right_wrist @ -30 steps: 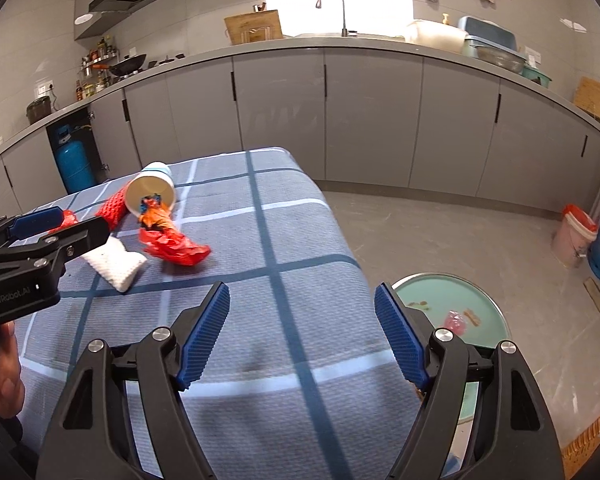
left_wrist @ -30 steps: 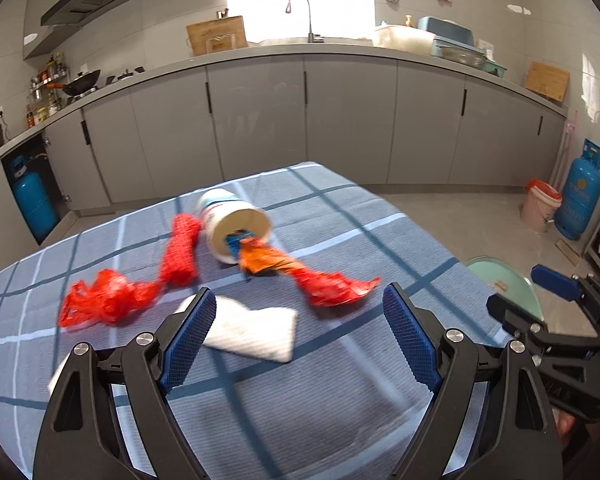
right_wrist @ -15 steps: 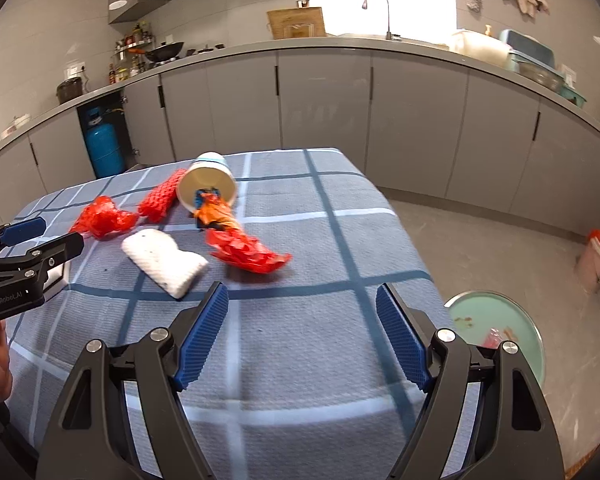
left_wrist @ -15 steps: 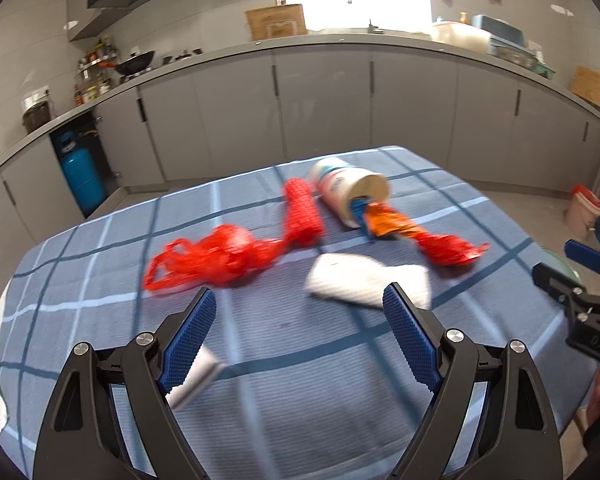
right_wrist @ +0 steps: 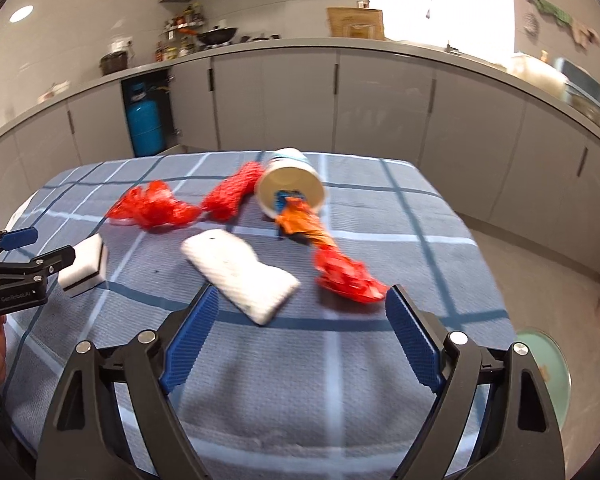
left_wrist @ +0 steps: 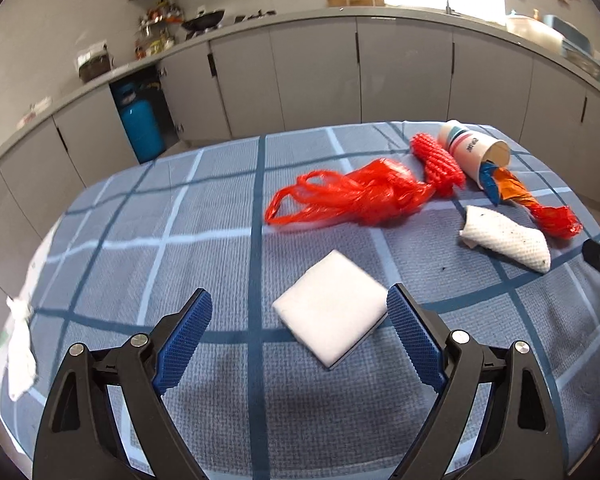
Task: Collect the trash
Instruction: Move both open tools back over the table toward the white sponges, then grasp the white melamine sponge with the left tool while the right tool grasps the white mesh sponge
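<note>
My left tool (left_wrist: 298, 334) is spread wide, its blue pads hanging over the table (left_wrist: 172, 248) and holding nothing. A white sponge (left_wrist: 332, 306) lies flat on the checked cloth between the pads, nearer the right-hand one, whose tip sits just at the sponge's corner; I cannot tell whether they touch. My right tool (right_wrist: 302, 332) is just as wide open and empty, above the near part of the table. Just ahead of its left pad lies a crumpled white paper towel (right_wrist: 240, 274), and a red wrapper (right_wrist: 346, 274) ends close to its right pad.

Farther back, a paper cup (right_wrist: 290, 190) lies on its side with orange and blue wrappers spilling from its mouth. Beside it are a red foam net (right_wrist: 230, 194) and a red plastic bag (left_wrist: 356, 196). A green bin (right_wrist: 548, 372) stands on the floor at the right of the table.
</note>
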